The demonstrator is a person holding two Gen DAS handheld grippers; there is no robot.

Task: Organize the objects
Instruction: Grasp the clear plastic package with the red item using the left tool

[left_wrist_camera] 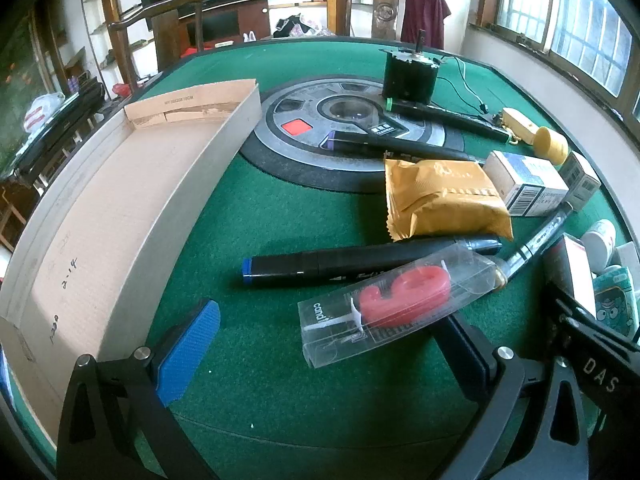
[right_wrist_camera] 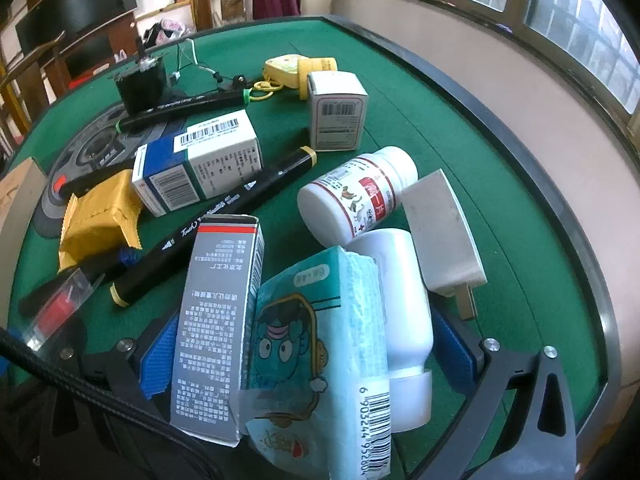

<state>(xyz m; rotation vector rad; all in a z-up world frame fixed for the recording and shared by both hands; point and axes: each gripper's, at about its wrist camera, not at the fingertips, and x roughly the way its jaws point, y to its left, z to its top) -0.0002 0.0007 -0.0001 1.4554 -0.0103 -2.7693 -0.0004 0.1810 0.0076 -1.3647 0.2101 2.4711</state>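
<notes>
An empty cardboard box [left_wrist_camera: 120, 208] lies at the left on the green table [left_wrist_camera: 280, 380]. My left gripper [left_wrist_camera: 324, 344] is open, low over the felt; a clear packet with a red candle [left_wrist_camera: 396, 300] lies over its right finger, a black marker with a blue cap [left_wrist_camera: 344, 264] just beyond. My right gripper [right_wrist_camera: 308, 344] is open around a heap: a grey carton [right_wrist_camera: 216, 320], a teal tissue pack [right_wrist_camera: 316, 352] and a white bottle [right_wrist_camera: 400, 312]. Whether the pads touch them I cannot tell.
A yellow snack packet [left_wrist_camera: 444, 196], white medicine boxes [right_wrist_camera: 196, 160], black markers [right_wrist_camera: 208, 220], a labelled pill bottle [right_wrist_camera: 360, 192], a white charger [right_wrist_camera: 444, 232], a black motor [left_wrist_camera: 408, 76] and a yellow case [right_wrist_camera: 284, 68] lie scattered. A round mechanism [left_wrist_camera: 344, 120] sits mid-table. Chairs stand behind.
</notes>
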